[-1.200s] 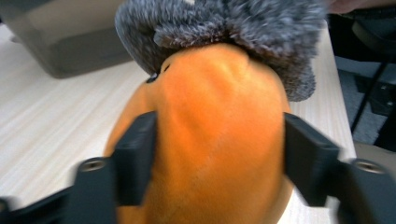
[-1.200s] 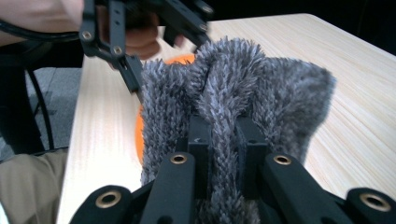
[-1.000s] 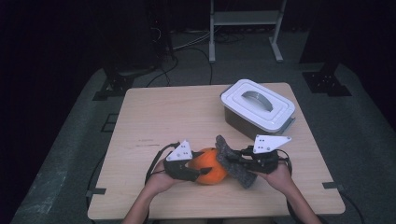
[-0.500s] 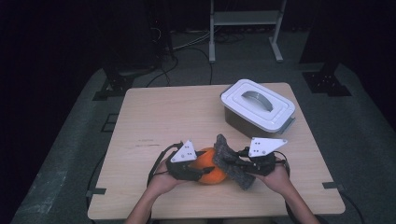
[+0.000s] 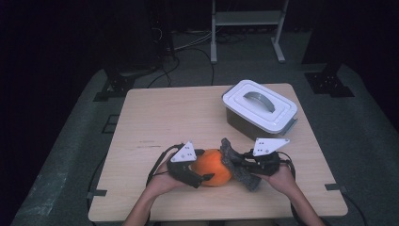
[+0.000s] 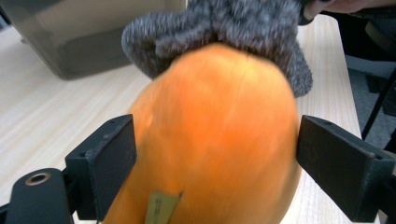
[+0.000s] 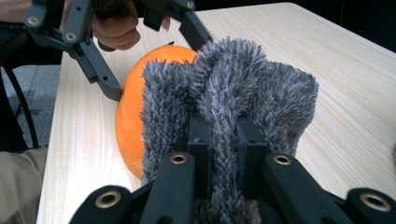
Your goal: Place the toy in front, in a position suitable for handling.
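Round orange pumpkin-like fruit (image 5: 214, 166) sits at the near table edge, fuzzy grey knitted cloth (image 5: 235, 162) draped on its right side; wiping looks mid-way, most of the skin uncovered. Right gripper (image 7: 219, 135) pinches the cloth tight. Left gripper (image 6: 217, 154) jaws have just been opening, spread either side of the fruit, right pad clear. Versus earlier: cloth barely shifted, white-lidded grey box (image 5: 259, 110) unchanged.

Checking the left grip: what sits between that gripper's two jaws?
The orange pumpkin, its far end under grey fuzzy cloth; the jaws have just opened, seen in the left gripper view.
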{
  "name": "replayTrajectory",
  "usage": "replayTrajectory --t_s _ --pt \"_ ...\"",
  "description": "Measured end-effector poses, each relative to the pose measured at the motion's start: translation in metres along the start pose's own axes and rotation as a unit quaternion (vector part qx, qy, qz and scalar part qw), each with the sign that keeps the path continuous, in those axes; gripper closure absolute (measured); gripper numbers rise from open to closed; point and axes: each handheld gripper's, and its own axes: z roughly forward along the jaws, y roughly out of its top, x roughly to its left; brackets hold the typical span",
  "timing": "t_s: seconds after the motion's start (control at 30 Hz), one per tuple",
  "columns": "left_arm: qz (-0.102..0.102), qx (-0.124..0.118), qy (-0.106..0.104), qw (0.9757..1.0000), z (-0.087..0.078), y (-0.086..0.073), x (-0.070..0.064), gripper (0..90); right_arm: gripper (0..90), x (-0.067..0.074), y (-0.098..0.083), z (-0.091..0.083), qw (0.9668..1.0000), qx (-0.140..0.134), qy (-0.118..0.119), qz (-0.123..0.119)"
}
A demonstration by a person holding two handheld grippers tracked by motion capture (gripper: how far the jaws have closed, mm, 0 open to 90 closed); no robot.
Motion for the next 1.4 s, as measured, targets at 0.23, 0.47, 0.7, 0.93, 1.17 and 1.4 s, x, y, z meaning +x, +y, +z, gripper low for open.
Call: replayTrajectory --t_s 0.23,0.47,0.7,0.93,1.17,1.4 --pt "0.014 -0.007 0.019 0.9997 -0.003 0.004 -0.006 39.4 78.6 0.006 0.013 -0.01 0.9994 -0.035 0.002 -0.005" --pt "0.022 -0.007 0.026 0.9994 -0.005 0.008 -0.009 42.4 78.5 0.011 0.013 0.0 0.9997 -0.014 0.009 -0.018" --pt "0.012 -0.011 0.0 0.9999 -0.005 0.006 -0.007 36.2 78.6 0.004 0.003 0.0 0.9999 -0.001 0.01 -0.008" --pt "0.006 -0.018 -0.017 0.9997 -0.007 0.006 -0.006 36.8 78.5 -0.003 -0.006 -0.002 0.9998 0.019 -0.001 0.002" --pt "-0.002 -0.007 -0.019 0.9998 -0.003 0.003 -0.005 33.0 78.4 -0.003 0.0 -0.008 0.9999 0.008 0.009 0.003" --pt "-0.007 -0.015 -0.024 0.9996 -0.005 0.005 -0.004 28.5 78.4 0.004 0.002 0.0 0.9995 0.012 0.029 -0.004"
